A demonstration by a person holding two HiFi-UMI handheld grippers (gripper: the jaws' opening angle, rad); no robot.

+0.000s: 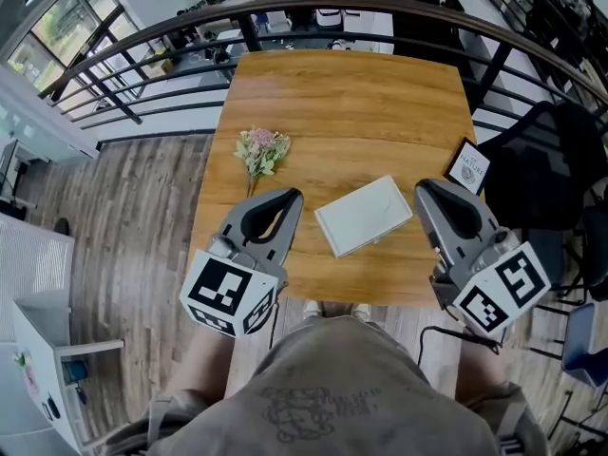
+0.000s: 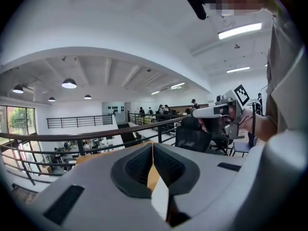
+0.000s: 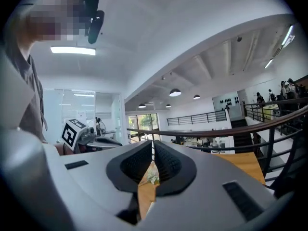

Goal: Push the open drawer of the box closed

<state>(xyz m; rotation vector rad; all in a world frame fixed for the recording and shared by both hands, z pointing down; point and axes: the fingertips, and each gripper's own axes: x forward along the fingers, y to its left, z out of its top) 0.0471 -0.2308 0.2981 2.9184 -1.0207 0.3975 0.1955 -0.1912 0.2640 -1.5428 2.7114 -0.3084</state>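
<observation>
Box (image 1: pixel 364 215) near table (image 1: pixel 351 103) front edge — flowers (image 1: pixel 260 150) behind-left, small sign (image 1: pixel 468 166) at right edge.

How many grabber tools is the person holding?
2. The left tool is left of the box, near the flowers; the right tool is right of the box. None seems hidden.

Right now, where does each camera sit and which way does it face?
Head view: on the person's head, looking steeply down at the light wooden table and flat white box; left claw, right claw, grey shirt show.
Left gripper view: rides the left claw, faces along its shut jaws toward the black metal railing; right claw shows.
Right gripper view: rides the right claw, faces along its shut jaws toward that railing; left claw shows.
Shared: both gripper views catch railing, table wood, the other claw.
</observation>
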